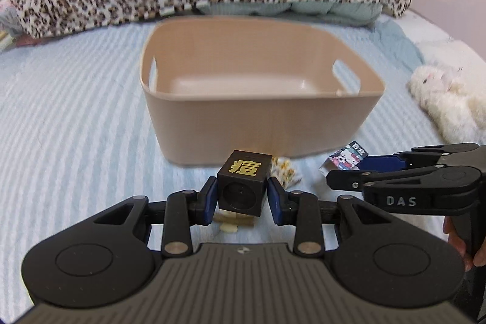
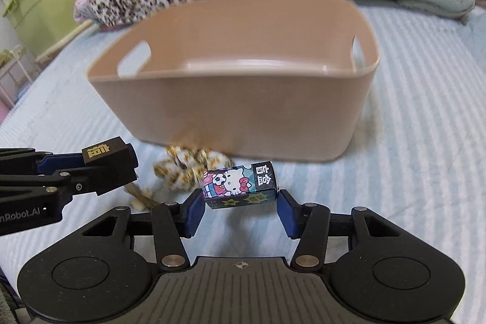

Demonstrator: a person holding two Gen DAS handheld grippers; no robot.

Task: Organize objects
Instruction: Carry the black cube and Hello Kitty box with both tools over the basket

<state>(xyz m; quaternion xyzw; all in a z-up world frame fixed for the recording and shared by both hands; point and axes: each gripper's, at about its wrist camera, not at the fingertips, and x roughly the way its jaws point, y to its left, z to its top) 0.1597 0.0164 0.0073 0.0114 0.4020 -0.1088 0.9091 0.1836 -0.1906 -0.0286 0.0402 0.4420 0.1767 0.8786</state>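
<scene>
Left tool (image 1: 243, 196): pads closed on the side faces of a small black cube (image 1: 244, 187) with a gold character on top and a round recess on its near face; held clear of the bed (image 1: 76, 117). Right tool (image 2: 240, 202): pads clamped on the two short ends of a cartoon-printed carton (image 2: 240, 183), long axis spanning the pads, tilted slightly, right end higher.

Beige bin (image 1: 258, 123) sits at 12 o'clock from both tools, near, on the striped bed; what shows of its floor is bare. In the left wrist view the right tool enters from 3 o'clock.

Handling, judged: cube looks rigid and light, with flat parallel faces; the side grip suits it, low slip risk. Carton is probably thin card, light and crushable; an end-to-end hold risks buckling, so modest squeeze only.

Still on the bed near the bin's front wall: a soft yellow-and-white patterned item (image 2: 188, 169) and a small pale-and-brown piece (image 2: 139, 196), type unclear. White plush toy (image 1: 446, 99) at 2 o'clock in the left view.
</scene>
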